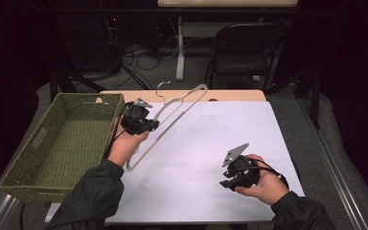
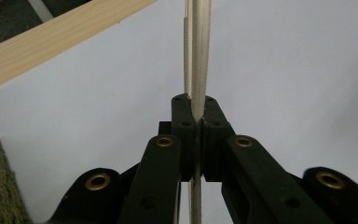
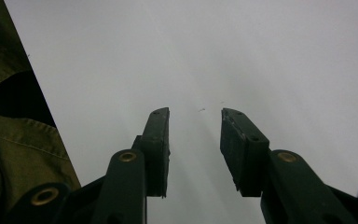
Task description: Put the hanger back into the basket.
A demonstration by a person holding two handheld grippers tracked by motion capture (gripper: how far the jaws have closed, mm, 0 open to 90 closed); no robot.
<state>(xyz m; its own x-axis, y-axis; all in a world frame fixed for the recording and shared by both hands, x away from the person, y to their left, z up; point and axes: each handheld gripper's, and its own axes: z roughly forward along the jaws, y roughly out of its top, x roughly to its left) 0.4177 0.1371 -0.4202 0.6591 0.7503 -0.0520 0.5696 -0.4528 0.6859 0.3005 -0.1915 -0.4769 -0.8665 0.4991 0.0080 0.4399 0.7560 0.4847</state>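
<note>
Table [image 1: 230, 143]: covered by a white sheet, with a bare wooden strip along the far edge.
Woven basket [image 1: 52, 143]: olive green, at the table's left side, just beside the left hand; looks like the likely drop place, as a judgement.
Clothes hanger [image 1: 172, 115]: pale plastic with a wire hook, tilted, hook end toward the far edge and lower end near the left forearm; appears lifted off the sheet, though contact at the low end cannot be told.
Handling of the hanger: probably light and stiff, a thin smooth frame apt to swing or twist about a single pinch point; not fragile, but slippery between hard pads. Wide and gangly, so likely to catch on the basket rim unless turned lengthwise.
Hold point: on one thin bar, off centre; a grip nearer the hook would likely hang steadier.
Left gripper [image 2: 195, 116]: pressed together on the hanger's bar, pinching it edge-on, the bar running straight up between the pads.
Right gripper [image 3: 196, 135]: spread, nothing between the pads, hovering over bare sheet at the near right, well apart from the hanger.
</note>
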